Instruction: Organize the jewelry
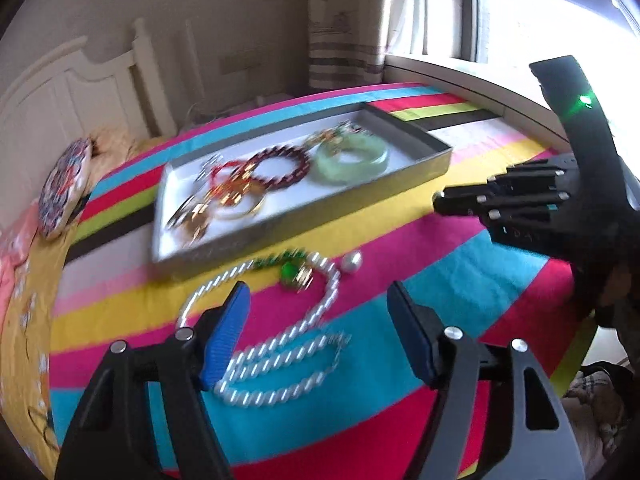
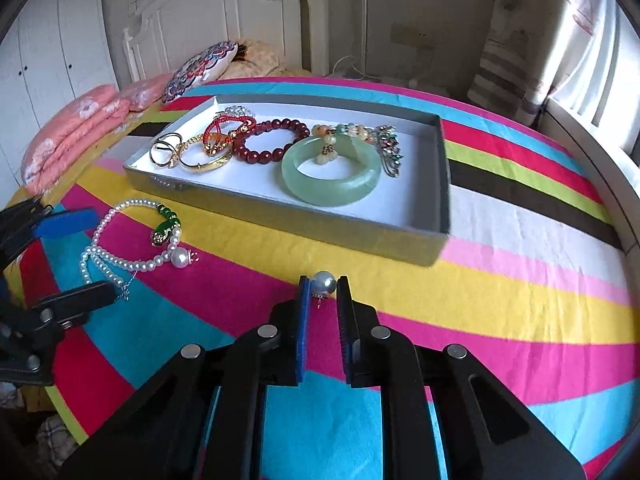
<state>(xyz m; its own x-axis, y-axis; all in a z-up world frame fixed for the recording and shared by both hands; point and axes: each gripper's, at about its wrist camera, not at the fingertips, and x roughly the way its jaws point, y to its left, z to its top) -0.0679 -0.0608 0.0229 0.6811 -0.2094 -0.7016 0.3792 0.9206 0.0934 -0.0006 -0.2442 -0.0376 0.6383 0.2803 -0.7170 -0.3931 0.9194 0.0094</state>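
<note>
A grey tray [image 2: 400, 236] with a white floor lies on the striped bedspread and also shows in the left wrist view [image 1: 304, 216]. It holds a green jade bangle [image 2: 332, 180], a dark red bead bracelet [image 2: 276, 146], gold bangles [image 2: 200, 160] and other pieces. A pearl necklace with a green pendant [image 1: 280, 344] lies in front of the tray, also in the right wrist view [image 2: 132, 240]. My left gripper [image 1: 320, 300] is open over the necklace. My right gripper [image 2: 323, 284] is shut on a pearl earring [image 2: 323, 282]. A second pearl earring [image 2: 180, 257] lies by the necklace.
Pink folded bedding [image 2: 76, 132] and a patterned round cushion [image 2: 200, 68] lie at the head of the bed by the white headboard [image 2: 224, 12]. A window ledge and curtain [image 1: 348, 20] stand past the bed's far side. My right gripper's body [image 1: 520, 200] shows at the right of the left wrist view.
</note>
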